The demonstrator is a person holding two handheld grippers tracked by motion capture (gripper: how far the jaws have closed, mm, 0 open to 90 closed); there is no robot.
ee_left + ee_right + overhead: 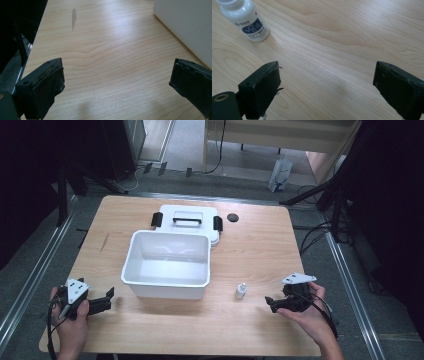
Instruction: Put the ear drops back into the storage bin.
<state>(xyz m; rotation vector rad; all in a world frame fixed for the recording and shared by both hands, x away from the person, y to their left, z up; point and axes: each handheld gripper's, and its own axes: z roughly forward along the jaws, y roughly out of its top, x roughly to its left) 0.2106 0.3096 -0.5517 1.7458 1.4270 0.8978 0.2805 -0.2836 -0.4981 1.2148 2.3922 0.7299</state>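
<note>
An open white plastic box [167, 262] stands in the middle of the wooden table, its lid [187, 220] with a black handle lying flat behind it. A small white bottle [241, 291] with a blue label stands upright to the box's right; the right gripper view has the bottle [247, 21] at upper left. My left gripper [107, 296] rests at the table's near left corner, open and holding nothing, with the box wall [185, 27] ahead on its right. My right gripper [269, 303] sits near the front right, open, a short way from the bottle.
A small black round cap [232, 217] lies on the table beside the lid's right end. A grey scuff mark [73, 17] marks the wood ahead of the left gripper. Metal rails run along both sides of the table, and a white bag [280, 174] stands on the floor beyond.
</note>
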